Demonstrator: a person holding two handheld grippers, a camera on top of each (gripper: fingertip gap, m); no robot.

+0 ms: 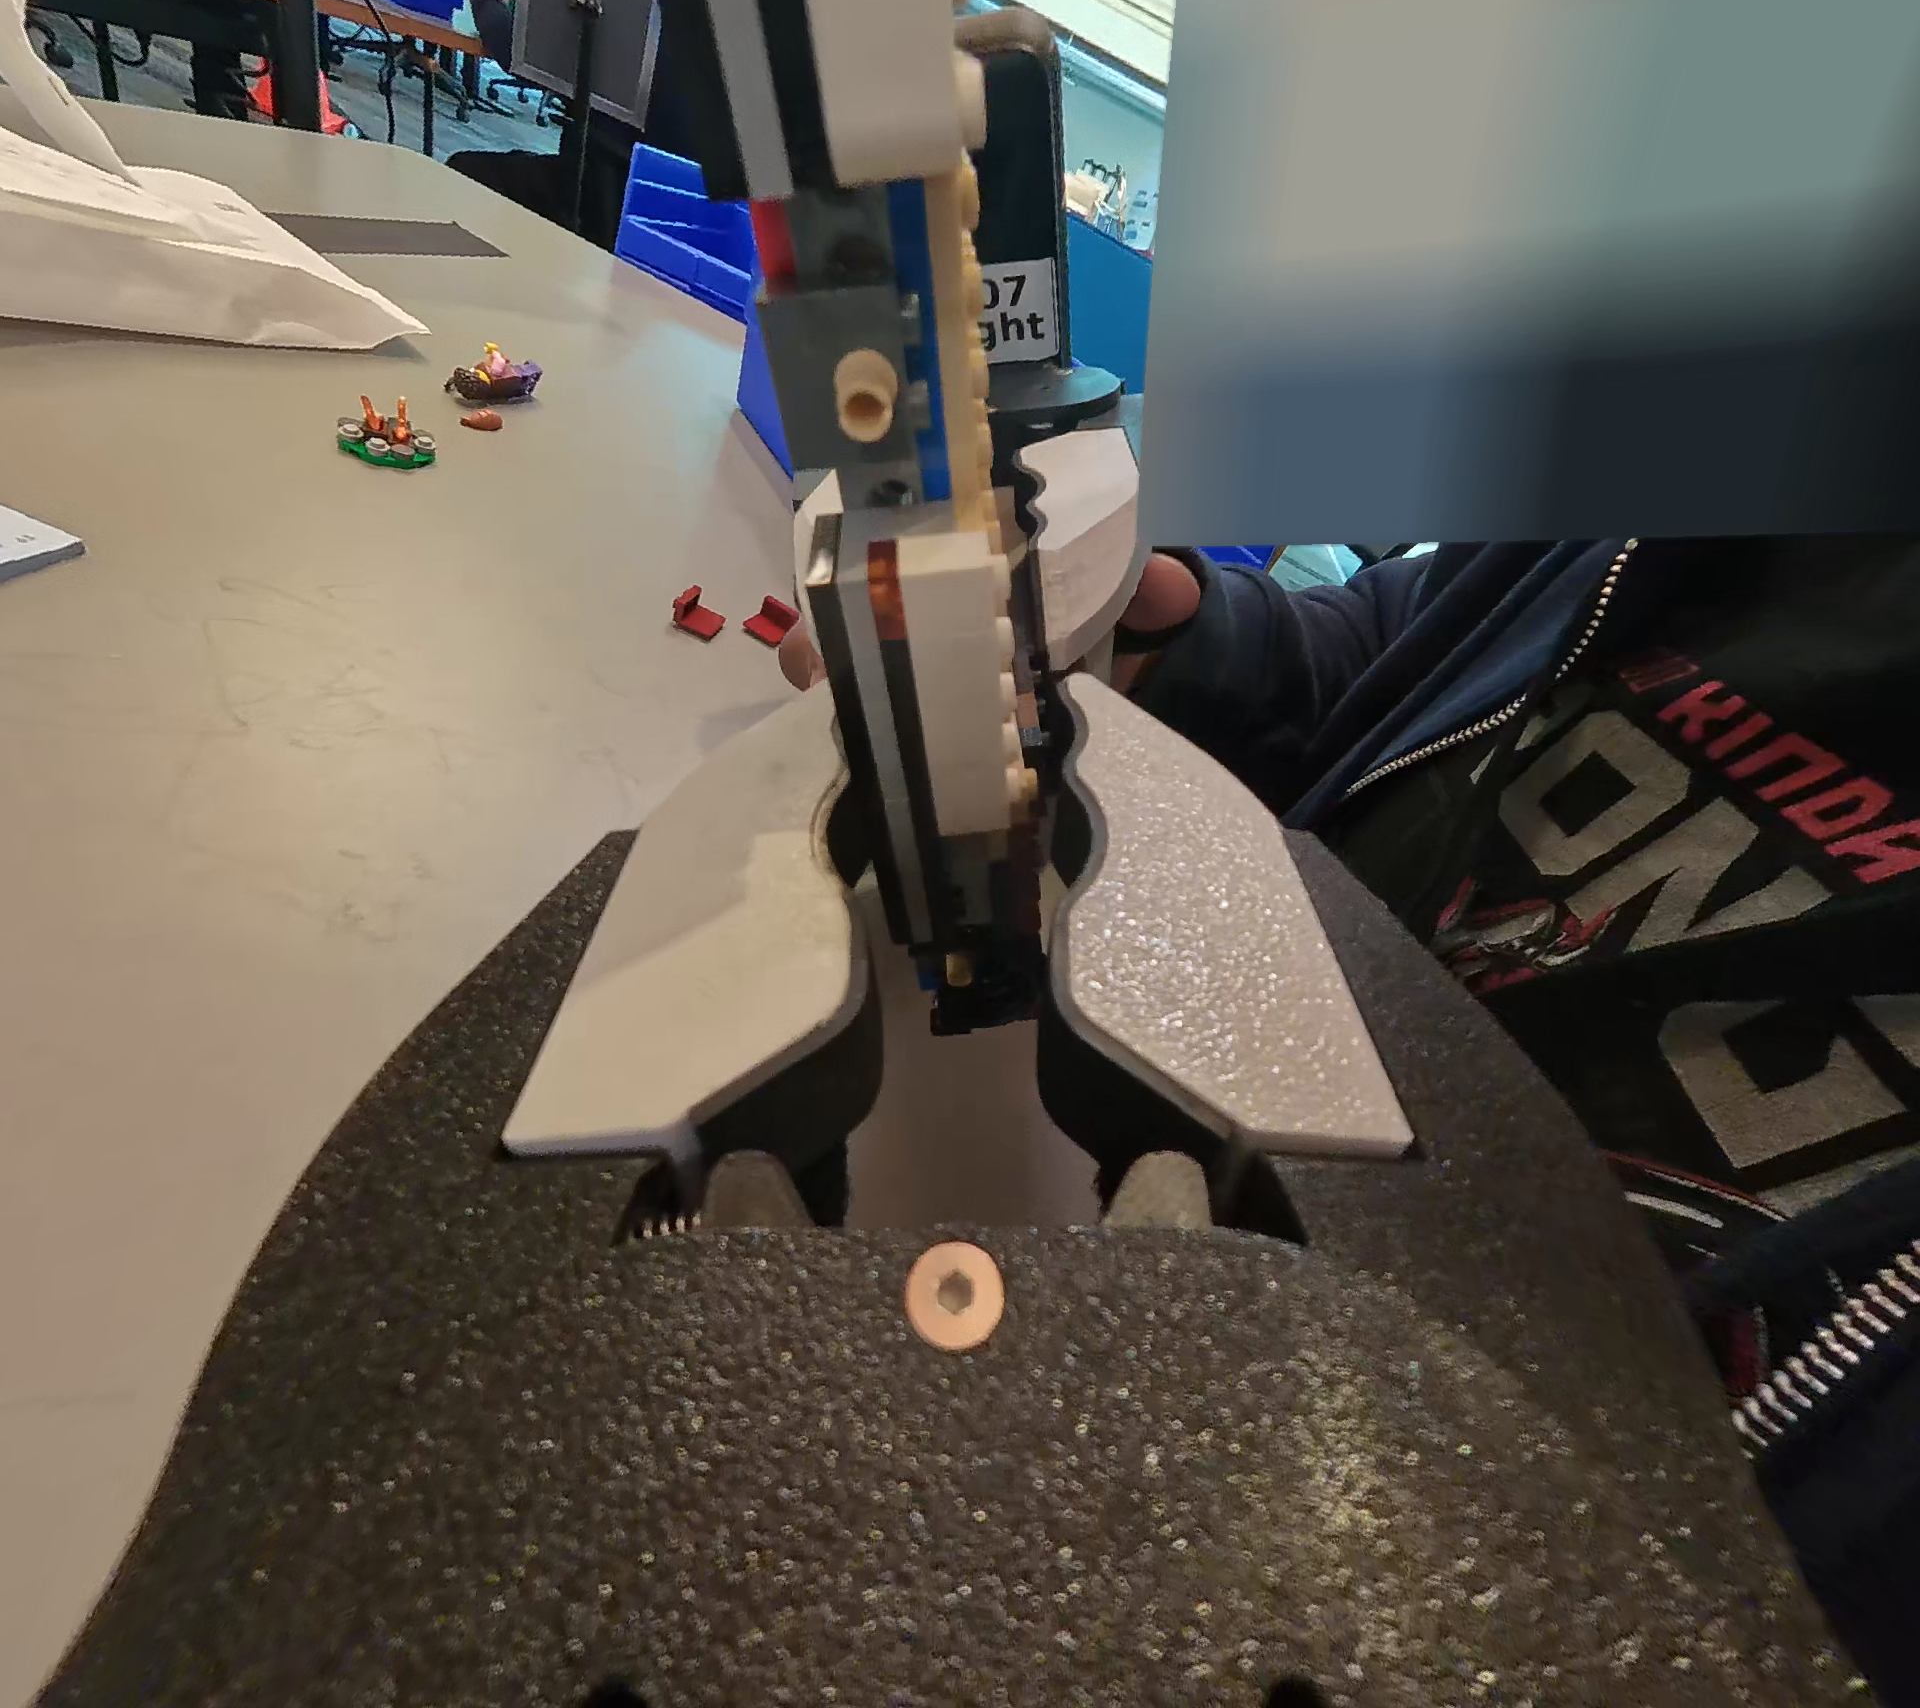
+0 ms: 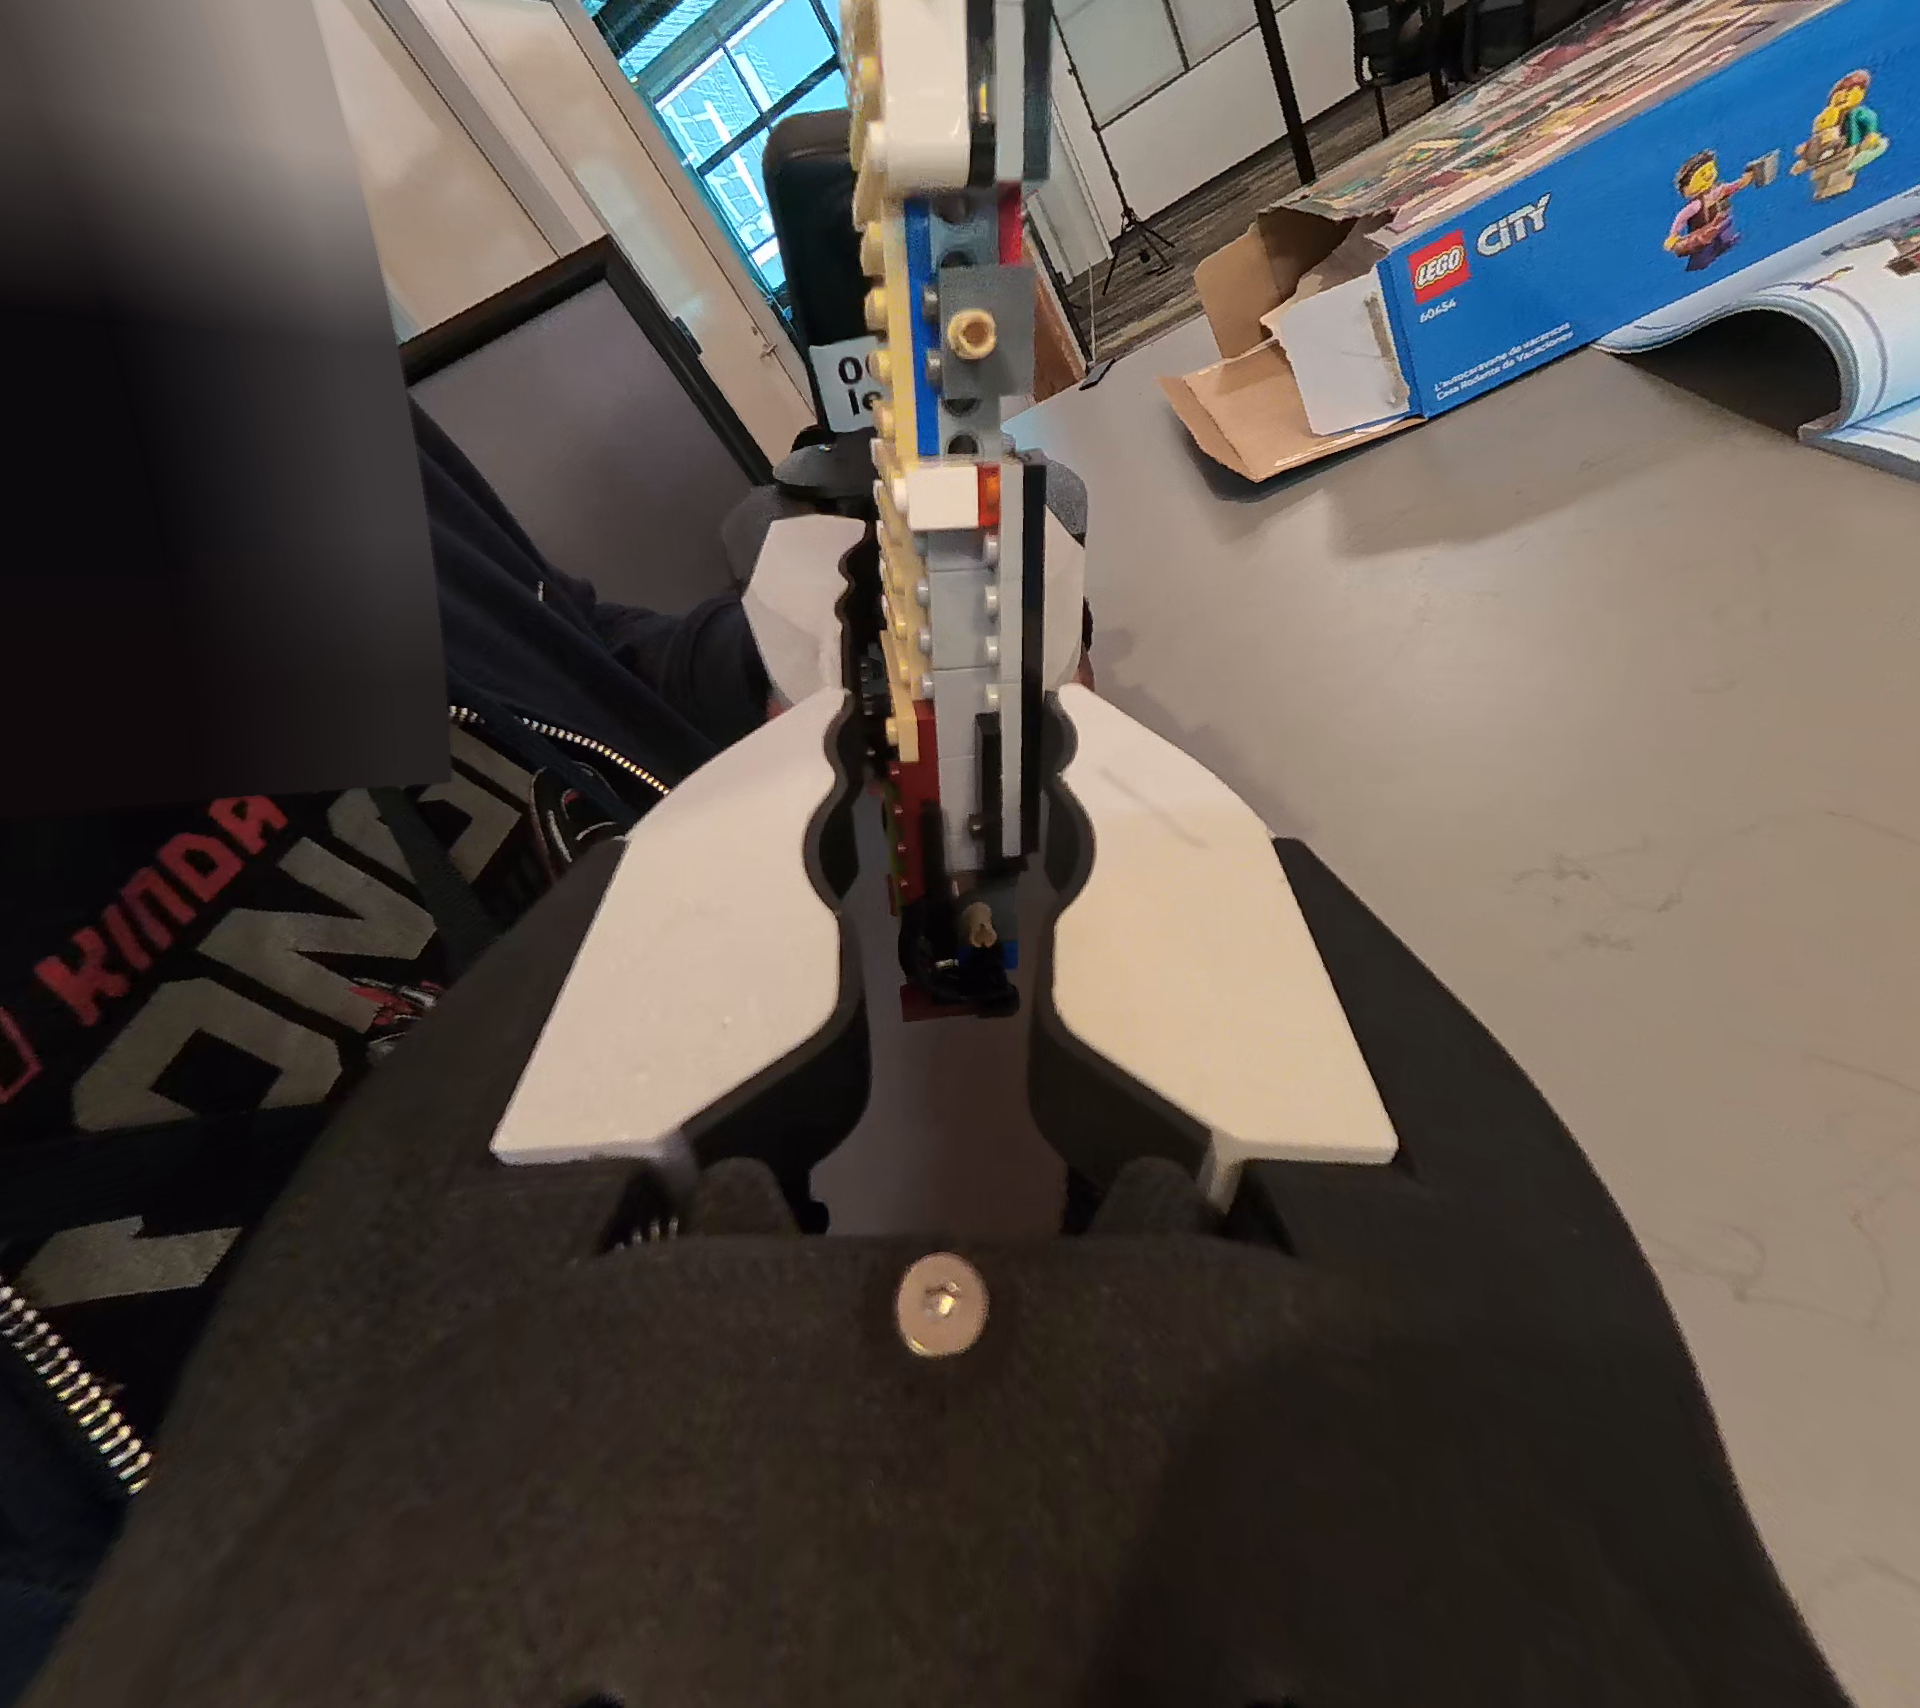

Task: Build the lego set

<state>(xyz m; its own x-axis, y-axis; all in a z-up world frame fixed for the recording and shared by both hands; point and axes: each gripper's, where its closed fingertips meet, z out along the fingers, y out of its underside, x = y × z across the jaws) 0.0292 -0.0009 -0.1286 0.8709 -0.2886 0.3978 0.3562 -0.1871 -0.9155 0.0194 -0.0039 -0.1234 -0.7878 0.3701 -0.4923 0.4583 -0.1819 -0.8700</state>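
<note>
A long flat brick assembly (image 1: 940, 619) in white, grey, black, tan and blue stands on edge above the grey table (image 1: 312, 775). My left gripper (image 1: 951, 759) is shut on its near end, both pads against its sides. My right gripper (image 1: 1023, 536) faces it from beyond and clamps the same assembly a little farther along. In the right wrist view the assembly (image 2: 966, 619) runs up between my right gripper (image 2: 945, 765) fingers, which are shut on it. The left gripper (image 2: 935, 609) shows behind it, also closed on it.
Two small dark red pieces (image 1: 732, 616), a small green build with orange flames (image 1: 385, 437) and a small purple build (image 1: 496, 380) lie on the table. A white paper bag (image 1: 177, 256) lies far left. A torn-open blue box (image 2: 1642, 204) and a booklet (image 2: 1818, 380) lie to the right. A person in a dark hoodie (image 1: 1558, 827) sits close. The tips of both grippers are at nearly the same place.
</note>
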